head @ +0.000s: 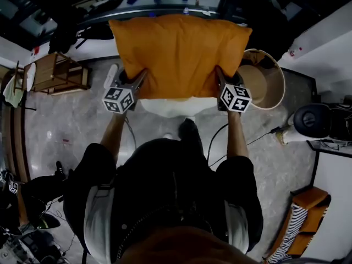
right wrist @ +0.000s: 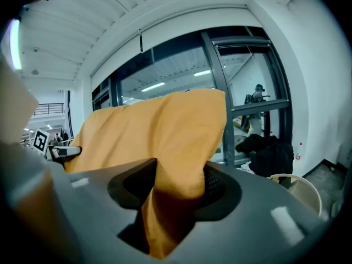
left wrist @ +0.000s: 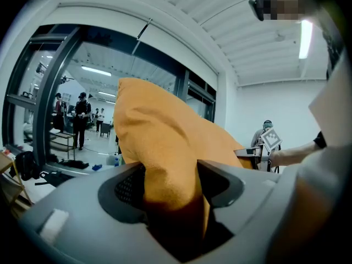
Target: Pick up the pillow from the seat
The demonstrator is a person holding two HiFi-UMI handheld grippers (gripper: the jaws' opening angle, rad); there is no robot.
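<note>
An orange pillow point(head: 179, 54) hangs in the air in front of me, held by its two near corners. My left gripper point(head: 133, 87) is shut on the pillow's left corner, the orange cloth point(left wrist: 168, 164) bunched between its jaws. On the other side my right gripper point(head: 223, 84) is shut on the right corner, with cloth point(right wrist: 176, 164) squeezed between its pads. A white seat point(head: 176, 106) shows just below the pillow's near edge. In the left gripper view the right gripper's marker cube point(left wrist: 271, 138) is seen past the pillow.
A round beige basket point(head: 264, 78) stands right of the pillow. A wooden rack point(head: 55, 73) is at the left, a striped orange chair point(head: 300, 219) at the lower right. Cables lie on the marble floor point(head: 71, 125). Glass walls and dark bags point(right wrist: 267, 150) stand ahead.
</note>
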